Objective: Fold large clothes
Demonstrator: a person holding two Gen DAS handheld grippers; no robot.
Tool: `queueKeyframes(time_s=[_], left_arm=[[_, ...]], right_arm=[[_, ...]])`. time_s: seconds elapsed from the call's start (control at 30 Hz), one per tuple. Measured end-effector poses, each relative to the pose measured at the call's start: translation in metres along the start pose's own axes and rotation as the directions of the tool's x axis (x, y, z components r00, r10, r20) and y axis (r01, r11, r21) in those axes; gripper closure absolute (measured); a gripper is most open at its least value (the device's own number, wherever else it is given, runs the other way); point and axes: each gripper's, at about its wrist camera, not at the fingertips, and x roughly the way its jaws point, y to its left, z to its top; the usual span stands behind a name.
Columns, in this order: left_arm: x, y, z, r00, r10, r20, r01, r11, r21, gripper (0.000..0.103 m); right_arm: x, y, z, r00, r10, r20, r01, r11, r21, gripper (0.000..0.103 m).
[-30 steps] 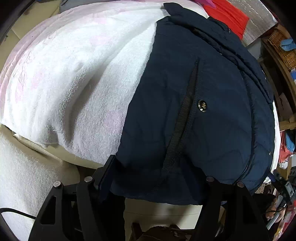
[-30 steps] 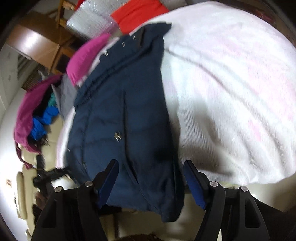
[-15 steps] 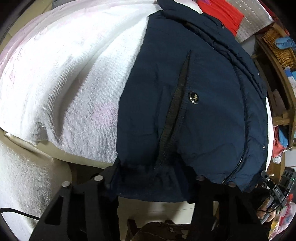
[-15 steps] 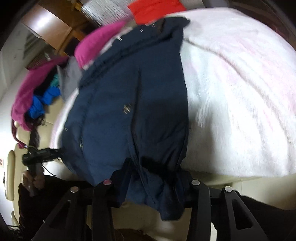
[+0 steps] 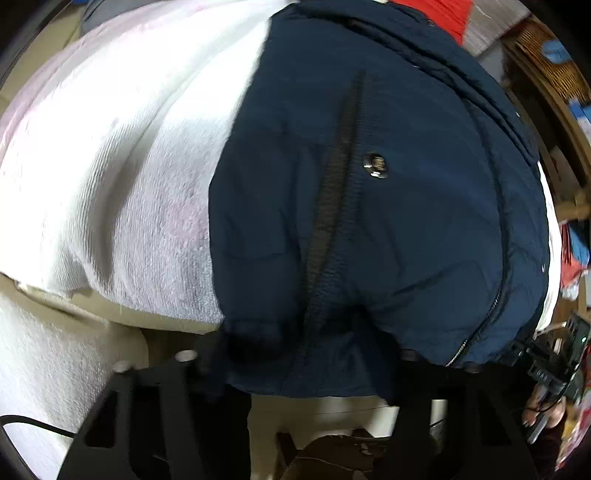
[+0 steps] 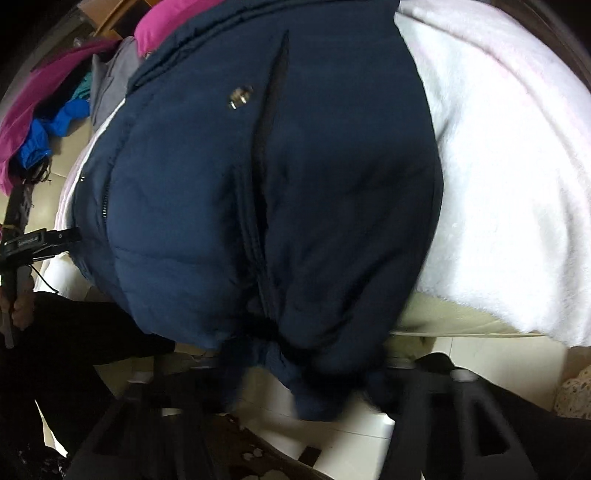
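Note:
A navy padded jacket with a zip pocket and a metal snap lies lengthwise on a white fleece blanket. My left gripper is shut on the jacket's bottom hem at the near edge. In the right wrist view the same jacket fills the middle, and my right gripper is shut on the bunched hem, which hangs over the edge. The fingertips of both grippers are hidden by fabric.
The blanket covers a cream cushioned surface. Magenta clothes, a blue garment and grey cloth lie at the far left. A red cloth and wicker basket lie beyond the collar. Tiled floor lies below.
Both grippers have moved in on the jacket's bottom hem and closed on it. The hem is now bunched between each pair of fingers.

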Motion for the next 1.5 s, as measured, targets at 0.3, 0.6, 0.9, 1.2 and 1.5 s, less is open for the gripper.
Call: queueKeyframes(time_s=[0.3, 0.6, 0.9, 1.2, 1.5], left_arm=[[0.002, 0.002, -0.002, 0.999, -0.052, -0.009, 0.052, 0.999, -0.015, 0.046], [-0.001, -0.022, -0.011, 0.998, -0.05, 0.026, 0.048, 0.997, 0.057, 0.08], [-0.081, -0.016, 0.002, 0.928, -0.32, 0.189, 0.309, 0.947, 0.087, 0.085], [-0.061, -0.018, 0.037, 0.905, -0.381, 0.188, 0.378, 0.924, 0.052, 0.086], [-0.09, -0.007, 0.151, 0.836, -0.438, 0.33, 0.468, 0.884, -0.011, 0.086]], right_arm=[[-0.031, -0.007, 0.003, 0.981, 0.18, 0.069, -0.184, 0.981, 0.054, 0.078], [-0.019, -0.002, 0.01, 0.989, 0.143, 0.042, -0.144, 0.989, 0.017, 0.08], [-0.126, 0.027, 0.036, 0.906, 0.305, 0.293, -0.281, 0.952, -0.124, 0.085], [-0.117, 0.034, 0.091, 0.831, 0.368, 0.417, -0.371, 0.925, -0.079, 0.085], [-0.151, 0.008, 0.171, 0.739, 0.294, 0.607, -0.374, 0.928, 0.005, 0.087]])
